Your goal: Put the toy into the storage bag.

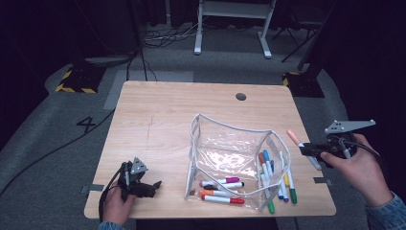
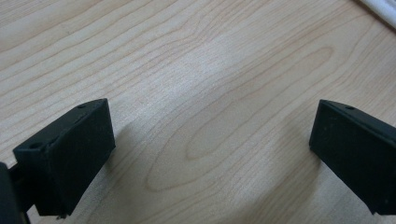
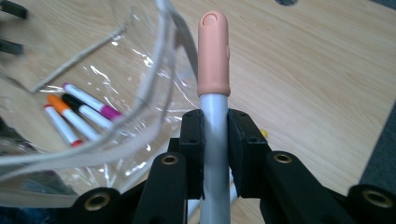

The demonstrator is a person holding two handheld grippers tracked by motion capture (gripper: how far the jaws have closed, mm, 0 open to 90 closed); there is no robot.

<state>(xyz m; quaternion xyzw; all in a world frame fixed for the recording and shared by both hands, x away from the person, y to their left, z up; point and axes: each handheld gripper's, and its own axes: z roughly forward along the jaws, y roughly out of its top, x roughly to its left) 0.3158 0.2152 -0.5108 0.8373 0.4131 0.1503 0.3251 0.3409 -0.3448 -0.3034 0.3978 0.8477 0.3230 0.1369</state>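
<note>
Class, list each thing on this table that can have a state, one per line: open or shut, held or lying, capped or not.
Pouch: open at the top, standing on the table.
Peach marker: capped, held in the right claw, above the table.
Markers in pouch: capped, lying flat.
Markers beside pouch: capped, lying on the table.
Left claw: open, holding nothing, low over the table.

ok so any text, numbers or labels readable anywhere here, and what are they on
"4" on the grey floor, left of the table.
The markers in the clear pouch and the peach-capped marker in the right gripper: no print that can be read.
</note>
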